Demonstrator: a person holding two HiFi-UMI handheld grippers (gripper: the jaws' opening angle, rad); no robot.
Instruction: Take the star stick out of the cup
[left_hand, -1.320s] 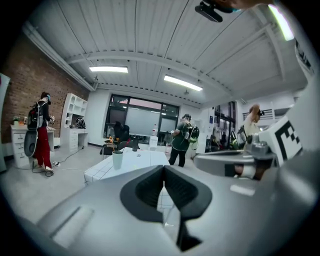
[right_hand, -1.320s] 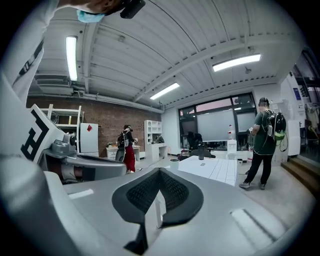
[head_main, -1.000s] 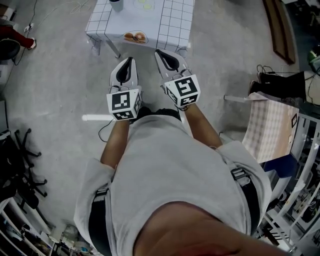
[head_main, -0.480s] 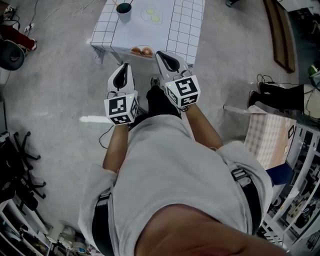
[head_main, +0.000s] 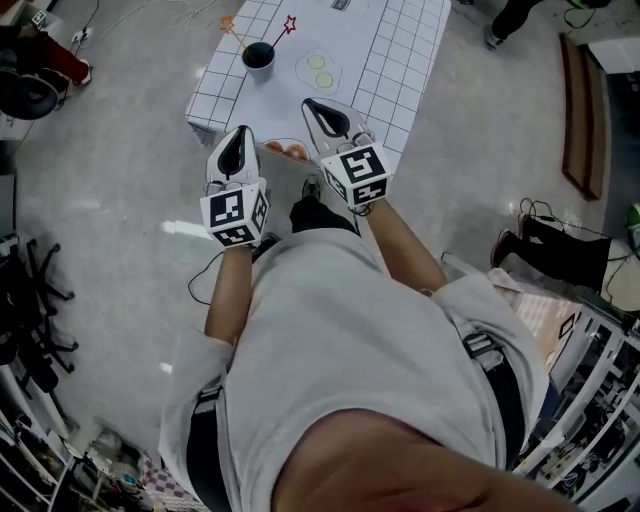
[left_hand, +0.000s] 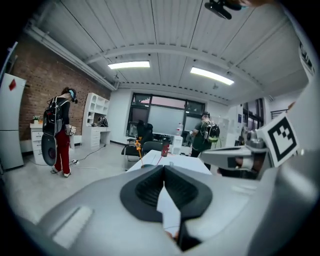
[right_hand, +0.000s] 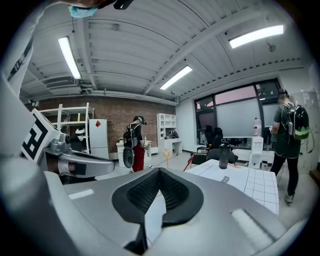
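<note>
A dark cup (head_main: 258, 55) stands near the left edge of a white grid table (head_main: 400, 60). Two star sticks lean out of it, one with an orange star (head_main: 228, 22) and one with a red star (head_main: 291, 22). My left gripper (head_main: 241, 135) is shut and empty, at the table's near edge, short of the cup. My right gripper (head_main: 312, 103) is shut and empty too, over the table's near part, right of the cup. In the left gripper view the left gripper (left_hand: 164, 167) points at the orange stick (left_hand: 138, 144). From the right gripper (right_hand: 160, 172) both stars (right_hand: 166, 153) show ahead.
A plate with two buns (head_main: 290, 150) lies at the table's near edge between the grippers. A pale plate with green slices (head_main: 320, 70) sits right of the cup. A dark bottle (right_hand: 223, 155) stands farther back. Other people (left_hand: 60, 130) stand in the room. Bags and cables (head_main: 540, 245) lie right.
The table has come nearer in the head view, and the cup with both star sticks is now in sight. Both grippers stay shut and now reach the table's near edge.
</note>
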